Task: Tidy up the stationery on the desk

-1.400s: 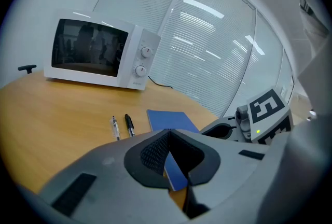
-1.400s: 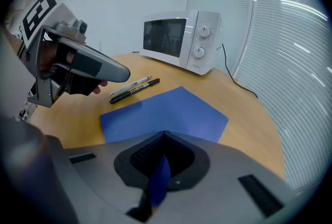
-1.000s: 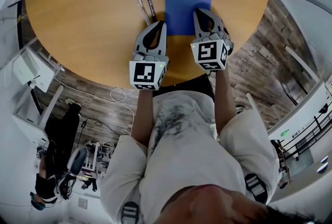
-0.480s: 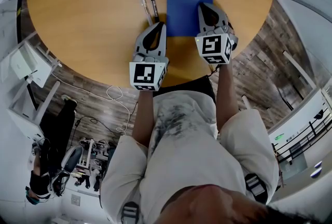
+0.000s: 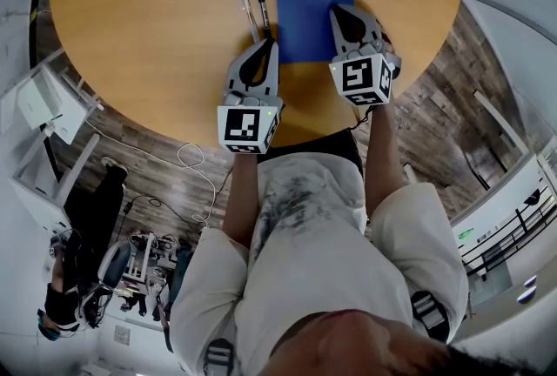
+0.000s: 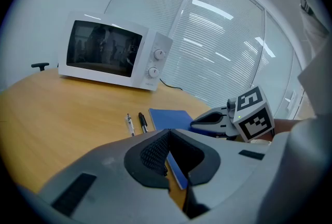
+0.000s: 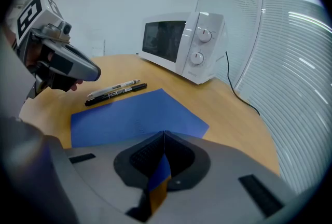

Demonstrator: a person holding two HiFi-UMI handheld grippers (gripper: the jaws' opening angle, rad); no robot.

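Note:
A blue notebook (image 5: 313, 4) lies flat on the round wooden desk (image 5: 157, 52), and also shows in the right gripper view (image 7: 135, 116). Left of it lie a clear pen (image 5: 246, 10) and a black pen (image 5: 261, 4), side by side. My left gripper (image 5: 270, 40) is shut and empty, its tips just short of the pens and beside the notebook's near left corner. My right gripper (image 5: 336, 10) is shut too, with nothing held, over the notebook's near right part. In the left gripper view the pens (image 6: 136, 123) and notebook (image 6: 168, 117) lie ahead of the jaws.
A white microwave (image 6: 111, 54) stands at the desk's far side, its cord (image 7: 239, 94) trailing over the wood toward the window blinds. The desk's near edge is right under my hands. Chairs and a loose cable (image 5: 187, 161) are on the floor to the left.
My right gripper has edged a little forward over the notebook. The left gripper, pens and notebook have stayed put.

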